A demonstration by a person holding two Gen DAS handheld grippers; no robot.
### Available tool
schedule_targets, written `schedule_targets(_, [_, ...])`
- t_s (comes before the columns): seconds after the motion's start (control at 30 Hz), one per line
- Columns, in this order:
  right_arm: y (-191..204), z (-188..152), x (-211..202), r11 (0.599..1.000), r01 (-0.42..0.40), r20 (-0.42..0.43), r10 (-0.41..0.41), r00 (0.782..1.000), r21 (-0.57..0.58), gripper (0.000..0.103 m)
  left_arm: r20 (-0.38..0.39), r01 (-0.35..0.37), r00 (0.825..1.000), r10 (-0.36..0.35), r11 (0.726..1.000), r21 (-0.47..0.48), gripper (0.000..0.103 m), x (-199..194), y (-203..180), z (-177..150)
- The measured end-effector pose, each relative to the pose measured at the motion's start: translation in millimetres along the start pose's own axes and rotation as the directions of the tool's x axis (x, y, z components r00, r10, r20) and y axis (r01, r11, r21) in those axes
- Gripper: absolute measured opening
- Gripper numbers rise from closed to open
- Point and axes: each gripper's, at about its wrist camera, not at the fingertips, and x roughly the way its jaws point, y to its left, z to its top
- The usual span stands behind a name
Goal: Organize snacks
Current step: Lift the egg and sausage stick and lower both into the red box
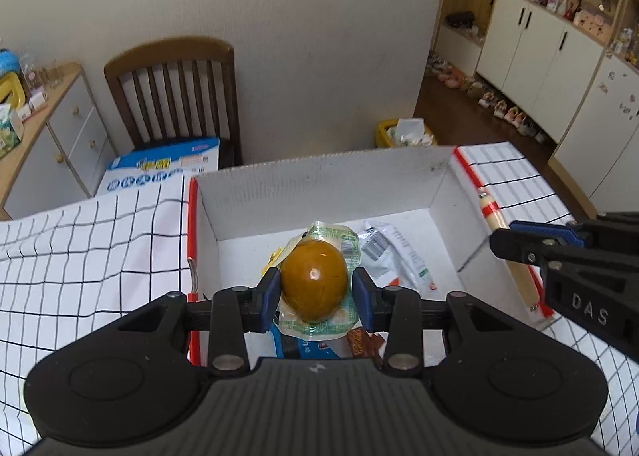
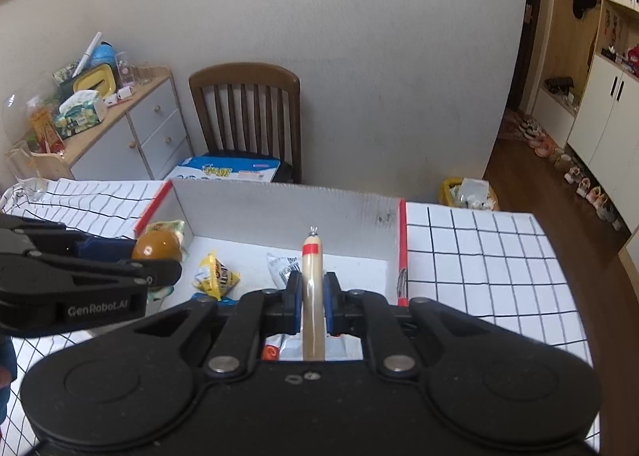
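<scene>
My left gripper (image 1: 315, 290) is shut on a brown braised egg (image 1: 314, 279) in clear green-printed wrap, held above the white cardboard box (image 1: 319, 184). The same egg (image 2: 156, 246) shows at the left of the right wrist view, over the box's left corner. My right gripper (image 2: 312, 298) is shut on a beige sausage stick (image 2: 312, 288) with a red band, upright over the box (image 2: 279, 204). That sausage (image 1: 505, 240) appears by the box's right wall in the left wrist view, where the right gripper (image 1: 515, 242) reaches in. Inside the box lie a yellow snack packet (image 2: 217, 276) and a white wrapper (image 1: 399, 256).
The box with red edges sits on a table under a white black-grid cloth (image 1: 100, 240). Behind stand a wooden chair (image 1: 179, 92) holding a blue-white carton (image 1: 163, 168), a drawer cabinet (image 2: 131, 128) with clutter, and a yellow bin (image 1: 403, 132) on the floor.
</scene>
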Motion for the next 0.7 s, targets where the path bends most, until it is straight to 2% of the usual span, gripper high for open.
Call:
schedule_targets(0.17, [-1.9,-4.2,25.1,1.000,0.010,-0.040,-0.010,0.999,0.008,0.009,-0.042,-0.027,0.999,0.027,1.000,0.004,0.038,29.4,2.6,6.7])
schedule_targets(0.27, [-1.3,-9.4,36.4,1.000,0.014,-0.064,-0.014,0.998,-0.002,0.009,-0.056,-0.012,0.998,0.013,1.000,0.011,0.038,40.8,4.4,8.4])
schedule_targets(0.43, [0.8,-18.1,53.5,0.999,0.014,-0.112,-0.017,0.994,-0.029,0.009,-0.086,-0.026,0.996,0.030,0.998,0.053,0.038,63.7,-4.0,13.9])
schedule_targets(0.7, [-2.2,-26.8,68.3,1.000,0.007,-0.145,-0.011,0.989,-0.029,0.009,-0.116,-0.027,0.993,0.037,0.995,0.093,0.038,90.3,-14.6,19.4])
